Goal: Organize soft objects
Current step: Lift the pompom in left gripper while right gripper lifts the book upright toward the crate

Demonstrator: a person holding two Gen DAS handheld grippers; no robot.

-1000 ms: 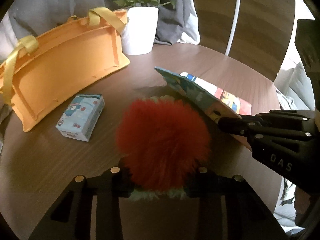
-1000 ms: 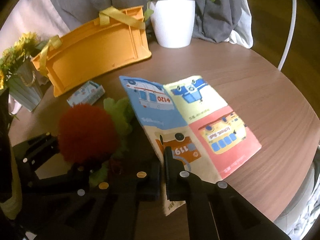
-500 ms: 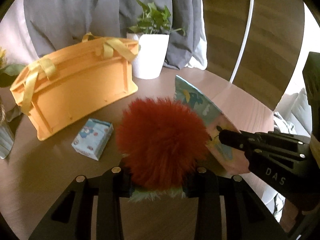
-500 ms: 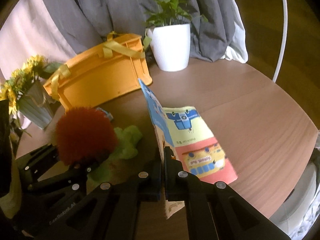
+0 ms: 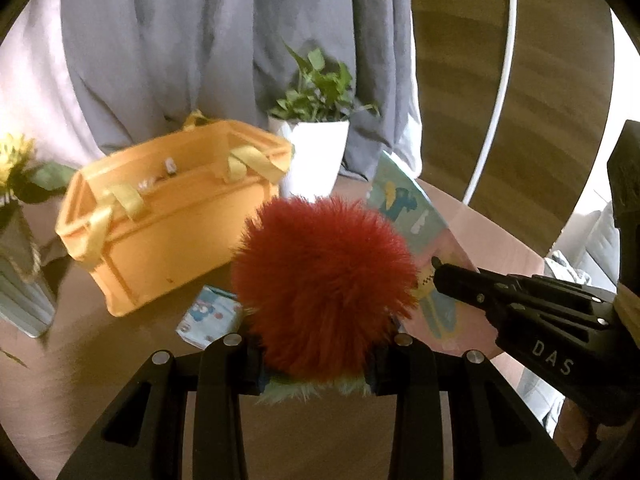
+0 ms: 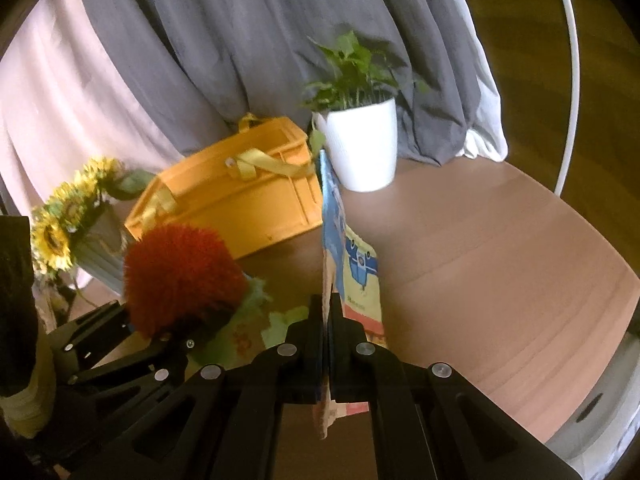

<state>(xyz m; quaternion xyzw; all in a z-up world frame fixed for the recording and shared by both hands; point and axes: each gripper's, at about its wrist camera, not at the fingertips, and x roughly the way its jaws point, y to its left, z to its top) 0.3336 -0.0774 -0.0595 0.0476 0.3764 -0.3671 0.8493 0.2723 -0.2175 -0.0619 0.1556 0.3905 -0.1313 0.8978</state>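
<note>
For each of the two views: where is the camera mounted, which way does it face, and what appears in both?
Left wrist: behind the left claw, aimed forward and down over the table; it grips a red fluffy toy; right claw at right.
Right wrist: behind the right claw, clamped on a picture book; left claw at lower left.
Shared: toy, book, orange basket, potted plant.

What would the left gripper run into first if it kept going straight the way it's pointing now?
Probably the orange basket. The left gripper, shut on the red fluffy toy, aims over the small tissue pack toward the basket's near wall. Depth is unclear; it might reach the table first.
</note>
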